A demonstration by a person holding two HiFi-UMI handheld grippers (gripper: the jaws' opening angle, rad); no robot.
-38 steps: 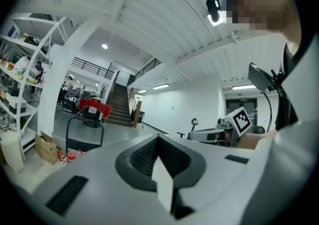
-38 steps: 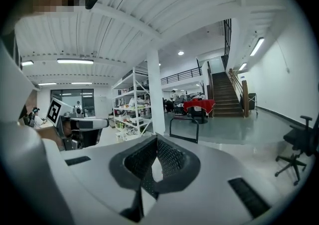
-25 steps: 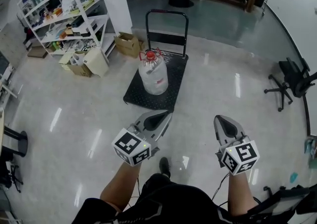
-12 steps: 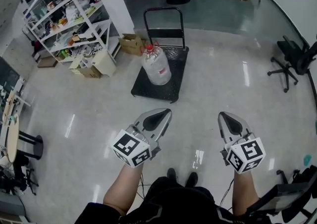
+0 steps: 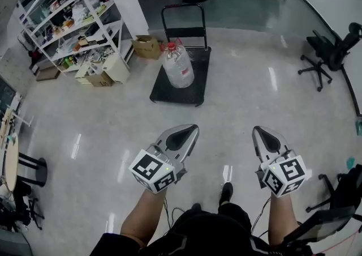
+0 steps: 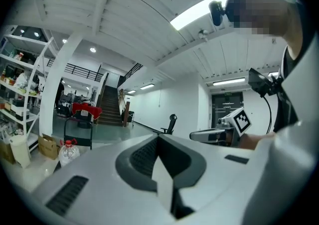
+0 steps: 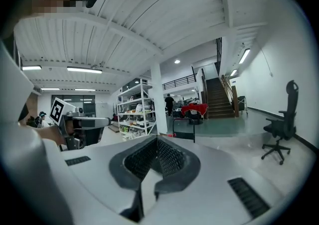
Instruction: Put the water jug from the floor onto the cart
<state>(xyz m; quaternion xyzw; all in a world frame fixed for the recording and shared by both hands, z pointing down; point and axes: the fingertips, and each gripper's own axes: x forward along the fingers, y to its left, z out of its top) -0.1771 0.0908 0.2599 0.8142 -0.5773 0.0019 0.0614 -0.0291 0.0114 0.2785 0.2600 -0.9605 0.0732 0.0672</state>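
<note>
**Head view: jug stands on the cart, both tongs clenched and empty**

From where I sit, the left gripper (image 5: 191, 130) and the right gripper (image 5: 260, 132) are held out level in front of the person, side by side and apart from each other. The left gripper view shows its jaws pressed together with nothing between them. The right gripper view shows the same, pads meeting on empty air.

Beyond the tongs lies a stretch of bare glossy floor (image 5: 237, 107), and then the platform cart (image 5: 195, 89), well apart from both tips. The water jug (image 5: 177, 67) stands upright on its black deck, nearer the push handle (image 5: 184, 8) end, and not on the floor.

I judge the task's one move to be done. The jug is up and neither gripper has a hold on it. As far as I can tell, nothing is left but to confirm that it sits steady.

On containers: the jug is clear plastic with a red cap, and I cannot tell how full it is. Left of the cart, an open cardboard box (image 5: 146, 46) sits on the floor, its contents too small to make out. Beyond it, a white shelving rack (image 5: 73, 22) is loaded with mixed items.
</note>
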